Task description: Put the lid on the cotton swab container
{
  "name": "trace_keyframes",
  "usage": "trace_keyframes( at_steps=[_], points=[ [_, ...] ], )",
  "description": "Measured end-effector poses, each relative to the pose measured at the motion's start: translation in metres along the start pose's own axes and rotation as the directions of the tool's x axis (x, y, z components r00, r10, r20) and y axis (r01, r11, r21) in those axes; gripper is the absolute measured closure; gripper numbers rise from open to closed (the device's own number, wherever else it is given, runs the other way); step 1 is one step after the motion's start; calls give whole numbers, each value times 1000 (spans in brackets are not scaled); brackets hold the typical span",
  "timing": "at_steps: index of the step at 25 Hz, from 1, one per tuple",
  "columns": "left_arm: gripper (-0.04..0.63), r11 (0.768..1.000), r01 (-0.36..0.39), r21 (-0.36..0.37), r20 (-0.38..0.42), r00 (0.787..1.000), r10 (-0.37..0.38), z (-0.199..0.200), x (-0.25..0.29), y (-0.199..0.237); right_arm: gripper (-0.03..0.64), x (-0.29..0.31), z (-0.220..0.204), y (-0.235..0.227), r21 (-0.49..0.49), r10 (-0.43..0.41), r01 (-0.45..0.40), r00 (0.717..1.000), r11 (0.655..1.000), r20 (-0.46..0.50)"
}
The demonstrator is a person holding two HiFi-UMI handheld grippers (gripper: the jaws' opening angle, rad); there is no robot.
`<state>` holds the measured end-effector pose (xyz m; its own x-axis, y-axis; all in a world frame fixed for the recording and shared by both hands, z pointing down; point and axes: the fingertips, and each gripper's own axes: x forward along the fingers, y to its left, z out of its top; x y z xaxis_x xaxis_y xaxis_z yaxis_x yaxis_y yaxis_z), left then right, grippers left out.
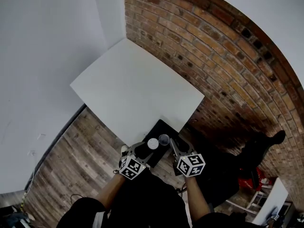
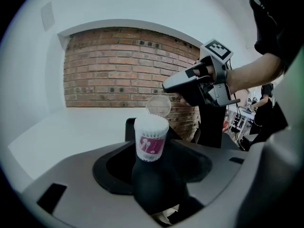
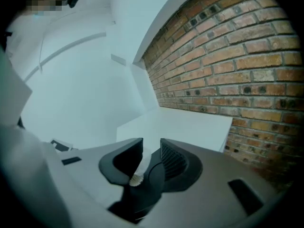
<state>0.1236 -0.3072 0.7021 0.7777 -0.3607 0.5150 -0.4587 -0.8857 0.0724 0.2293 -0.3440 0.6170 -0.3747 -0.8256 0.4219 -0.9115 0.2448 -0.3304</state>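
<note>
Both grippers are low in front of the person, just off the near corner of the white counter (image 1: 137, 84). The left gripper (image 1: 142, 152) has its fingers spread as wide as they go, and the cotton swab container (image 2: 151, 139) stands upright right at their tips, packed with white swabs, pink label facing back. No pad is squeezing it. It sits over a dark object (image 1: 159, 127) at the counter's edge; whether it rests on that cannot be told.

Now the right gripper (image 1: 173, 146): fingers (image 3: 173, 160) partly apart, a clear gap showing. The see-through lid (image 2: 158, 106) is at their tips, tilted on edge, just above and behind the container's open top. In the right gripper view a pale rim lies against one finger and stands clear of the ribbed pad opposite, so nothing is clamped.

The lid is not on the container. From above, the two sit side by side, the lid to the right. Brick wall (image 1: 213, 56) behind.
</note>
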Motion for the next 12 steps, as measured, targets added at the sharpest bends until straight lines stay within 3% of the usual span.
trace_keyframes(
  at_steps=[4, 12],
  points=[
    [379, 1000, 4, 11, -6, 1000, -4, -1, 6, -1, 491, 5, -13, 8, 48, 69, -67, 996, 997, -53],
    [379, 1000, -2, 4, 0, 1000, 2, 2, 11, 1, 440, 9, -23, 11, 89, 102, -95, 991, 992, -84]
  ],
)
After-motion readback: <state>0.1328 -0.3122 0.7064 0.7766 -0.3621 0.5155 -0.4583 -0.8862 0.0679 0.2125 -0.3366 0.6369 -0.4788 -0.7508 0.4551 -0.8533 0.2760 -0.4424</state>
